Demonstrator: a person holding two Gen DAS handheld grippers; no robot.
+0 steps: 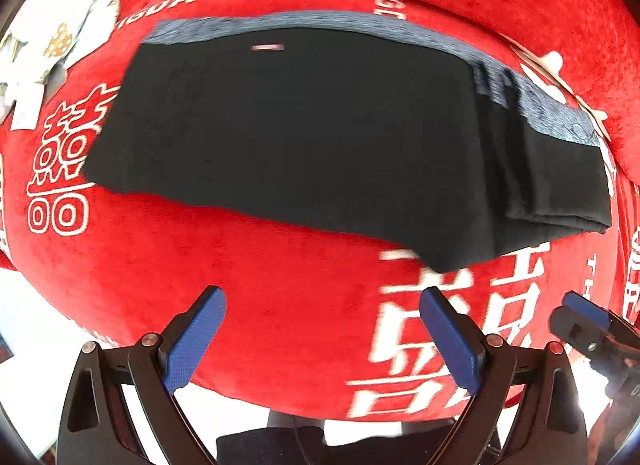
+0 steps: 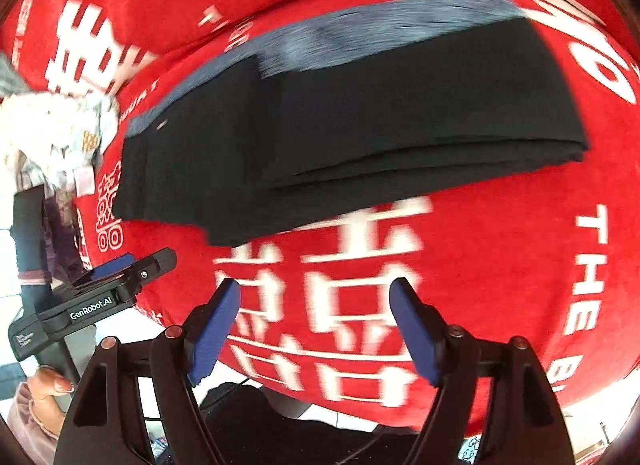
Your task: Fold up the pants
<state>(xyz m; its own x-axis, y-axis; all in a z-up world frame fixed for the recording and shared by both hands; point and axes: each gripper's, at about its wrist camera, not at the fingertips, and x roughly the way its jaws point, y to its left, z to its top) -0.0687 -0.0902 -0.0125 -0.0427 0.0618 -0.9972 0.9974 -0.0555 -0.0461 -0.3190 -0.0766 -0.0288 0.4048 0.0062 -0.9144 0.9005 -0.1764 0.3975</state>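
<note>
Pants [image 1: 304, 145] lie folded into a thick black stack on the red blanket [image 1: 240, 305], grey waistband [image 1: 320, 23] along their far edge, and I have both tools on the near side of that stack, apart from it. My left gripper [image 1: 322, 325] is spread wide with only red pile between its blue pads; my right gripper [image 2: 314, 317] is likewise released, nothing between its fingers, hovering over the white lettering just short of the stack's near corner.

Risk, as I judge it, sits in that near corner: the layers there look stepped rather than flush, so the top ones could slide or spring open if I brush them. Plush blanket under the stack may also drag with the cloth if I nudge it, skewing the fold. With my two tools close together beside the stack, a careless move could knock one into the other.

Several things I cannot settle. Both views are smeared, so the layer edges and the small label near the waistband are unreadable. The stack's underside and far side are hidden, and I cannot tell whether legs are tucked evenly. A patterned cloth [image 2: 60, 133] beyond the stack's left end is cut off; what it is, I cannot say.
</note>
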